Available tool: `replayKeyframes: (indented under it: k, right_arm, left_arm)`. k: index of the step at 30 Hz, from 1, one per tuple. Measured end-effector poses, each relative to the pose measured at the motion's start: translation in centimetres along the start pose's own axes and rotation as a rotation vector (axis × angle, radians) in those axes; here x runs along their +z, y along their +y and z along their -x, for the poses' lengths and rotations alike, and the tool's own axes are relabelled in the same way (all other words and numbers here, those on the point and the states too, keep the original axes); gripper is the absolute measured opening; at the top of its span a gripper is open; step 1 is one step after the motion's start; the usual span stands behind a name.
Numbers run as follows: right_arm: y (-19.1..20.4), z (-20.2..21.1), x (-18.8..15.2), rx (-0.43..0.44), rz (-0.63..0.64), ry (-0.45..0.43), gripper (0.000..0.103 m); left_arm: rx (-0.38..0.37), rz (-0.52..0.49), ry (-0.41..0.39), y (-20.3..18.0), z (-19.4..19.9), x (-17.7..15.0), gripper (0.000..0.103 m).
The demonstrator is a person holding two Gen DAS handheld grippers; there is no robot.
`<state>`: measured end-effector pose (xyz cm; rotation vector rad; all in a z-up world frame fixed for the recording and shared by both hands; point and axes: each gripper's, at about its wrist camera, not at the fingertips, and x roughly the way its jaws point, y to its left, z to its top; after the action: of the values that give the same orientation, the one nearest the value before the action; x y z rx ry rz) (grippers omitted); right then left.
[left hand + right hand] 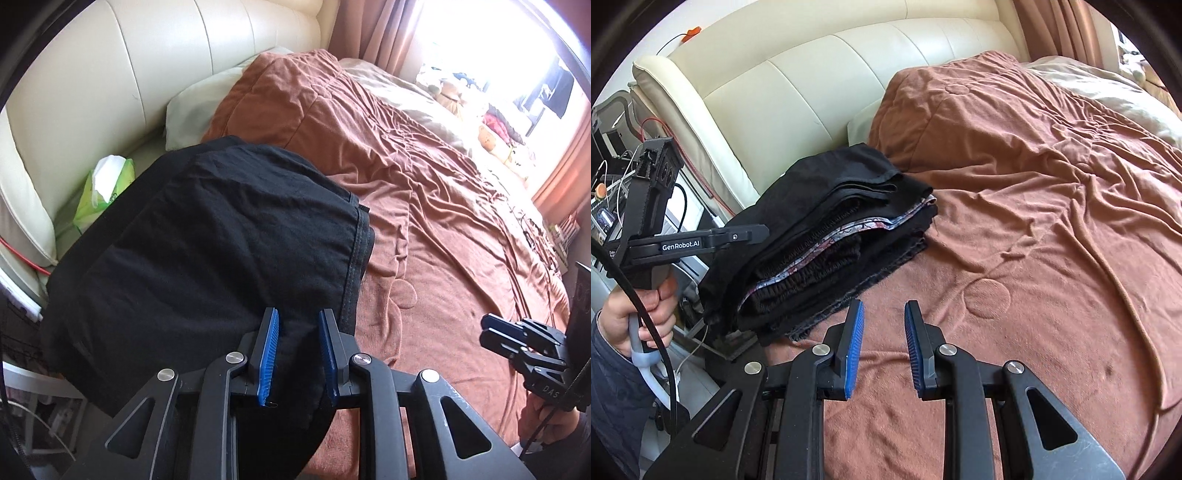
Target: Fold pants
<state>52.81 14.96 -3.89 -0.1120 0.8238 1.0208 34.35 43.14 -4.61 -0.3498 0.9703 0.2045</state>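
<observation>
Fingers of the left gripper (297,354) stand parted, their blue pads apart, with black cloth of the folded pants (207,236) lying between and under them; whether they pinch it cannot be told. From that gripper the pants spread toward 11 o'clock in the left wrist view, their stitched hem edge running from 12 toward 1 o'clock. Past them at 10 o'clock a green tissue pack (105,184) leans against the cream headboard (122,74), and a pale pillow (207,107) lies at 11 o'clock. The right gripper (489,334) sits at 3 o'clock, over the brown blanket (424,206).

In the right wrist view the right gripper (884,345) is parted too and holds nothing, only the brown blanket (1034,221) showing between its pads. At 11 o'clock lies the pile of folded clothes (827,240), the folded pants (834,173) on top, long axis running from 8 toward 1 o'clock, layered edges facing the gripper. The left gripper (764,230) reaches in from 9 o'clock, its tip at the pile's near-left edge, gripped by the person's hand (642,314). The cream headboard (812,81) rises beyond.
</observation>
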Motion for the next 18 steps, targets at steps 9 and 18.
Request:
replayKeyframes:
  k: [9, 18]
  right_arm:
    - [-0.1, 7.7, -1.4, -0.073, -0.034, -0.057, 0.068]
    - [1.2, 15.7, -2.6, -0.145, -0.016, -0.087, 0.099]
  left_arm:
    - [0.013, 0.010, -0.022, -2.3, 6.0, -1.4, 0.029]
    - [-0.009, -0.071, -0.114, -7.0, 12.3, -2.6, 0.091]
